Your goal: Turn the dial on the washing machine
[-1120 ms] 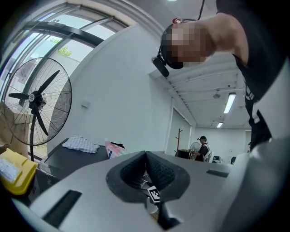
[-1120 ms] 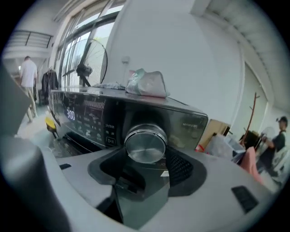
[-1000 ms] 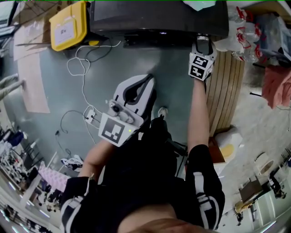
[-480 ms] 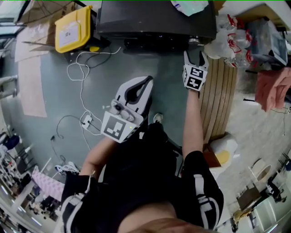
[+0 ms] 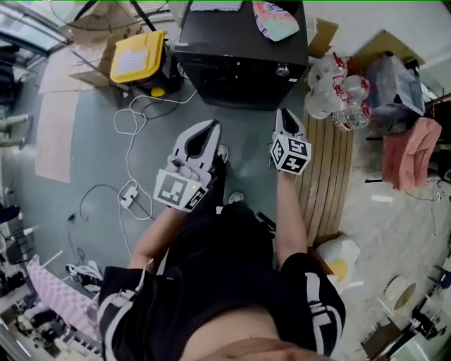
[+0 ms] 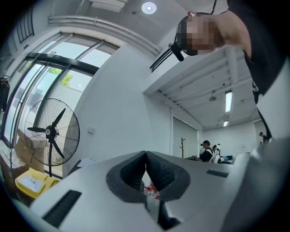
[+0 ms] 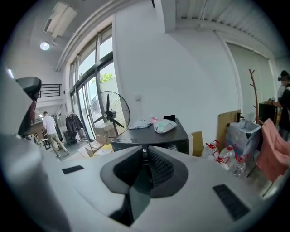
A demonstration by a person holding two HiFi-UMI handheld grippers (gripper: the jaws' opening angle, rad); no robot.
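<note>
The black washing machine (image 5: 239,49) stands ahead of me, its small silver dial (image 5: 282,70) at the front panel's right end. My right gripper (image 5: 285,114) hangs in the air short of the machine, a little below the dial and not touching it. Its jaws are closing, their tips nearly together, with nothing between them. In the right gripper view the dial (image 7: 172,147) shows just past the right gripper (image 7: 145,153). My left gripper (image 5: 213,127) is shut and empty, held over the floor to the left. In its own view the left gripper (image 6: 146,155) tilts up at the wall.
A patterned bag (image 5: 276,20) and a cloth lie on the machine's top. A yellow box (image 5: 139,56) and loose cables (image 5: 134,120) are on the floor at left. Water bottles (image 5: 337,92) and wooden slats (image 5: 328,176) stand at right. A fan (image 7: 108,113) stands behind.
My right gripper has drawn back from the machine's front panel towards me, and its jaws have come together. The left gripper has risen slightly towards the machine.
</note>
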